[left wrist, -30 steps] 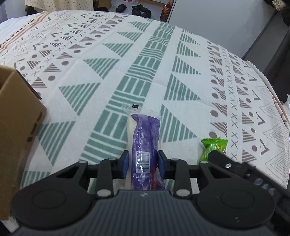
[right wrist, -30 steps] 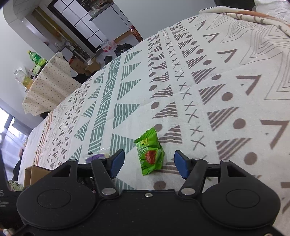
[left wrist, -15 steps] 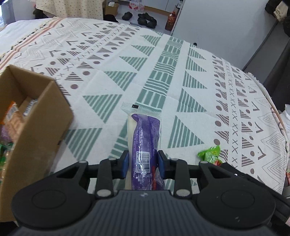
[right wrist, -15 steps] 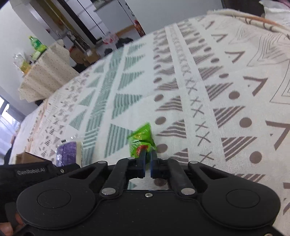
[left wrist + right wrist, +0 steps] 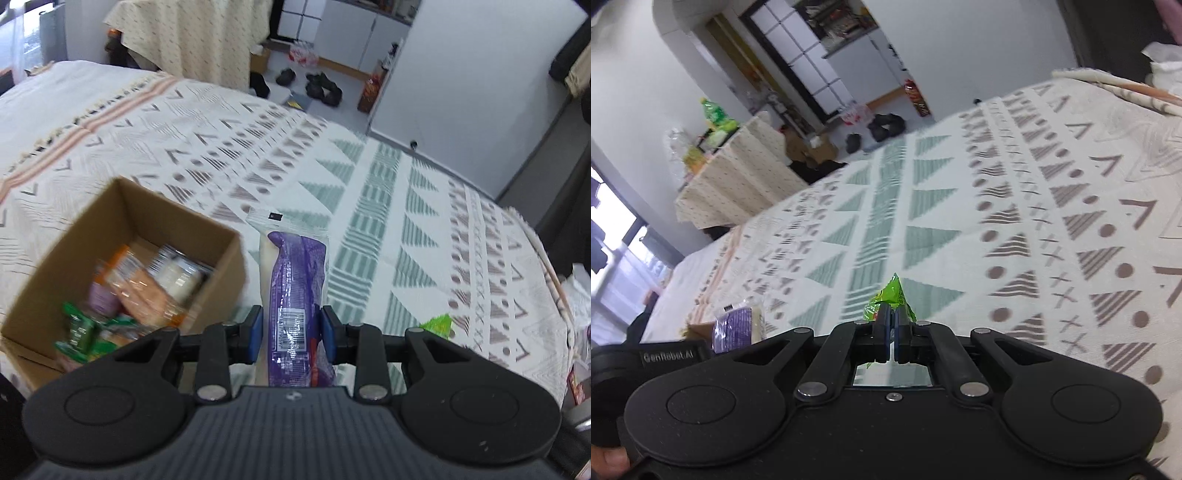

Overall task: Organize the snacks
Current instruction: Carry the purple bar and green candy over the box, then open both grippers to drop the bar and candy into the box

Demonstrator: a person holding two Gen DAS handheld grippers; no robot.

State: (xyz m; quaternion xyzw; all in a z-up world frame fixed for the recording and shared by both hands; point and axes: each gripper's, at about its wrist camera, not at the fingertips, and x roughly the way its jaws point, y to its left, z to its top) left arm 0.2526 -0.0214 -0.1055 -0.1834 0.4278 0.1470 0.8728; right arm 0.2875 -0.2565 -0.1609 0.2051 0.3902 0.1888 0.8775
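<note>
Box [image 5: 122, 236] sits just left of left gripper [image 5: 291, 328], clamped on purple pack [image 5: 295, 280], long axis fwd; right gripper [image 5: 891, 325] pinching green packet [image 5: 892, 293], farther off.

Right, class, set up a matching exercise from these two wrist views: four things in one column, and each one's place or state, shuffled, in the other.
Things
1. purple snack pack
2. green snack packet
3. cardboard box
4. patterned cloth

Places or states
A. pinched in the right gripper
B. spread out under everything
C. clamped in the left gripper
D. open, already holding several snacks

Pairs: 1-C, 2-A, 3-D, 4-B
</note>
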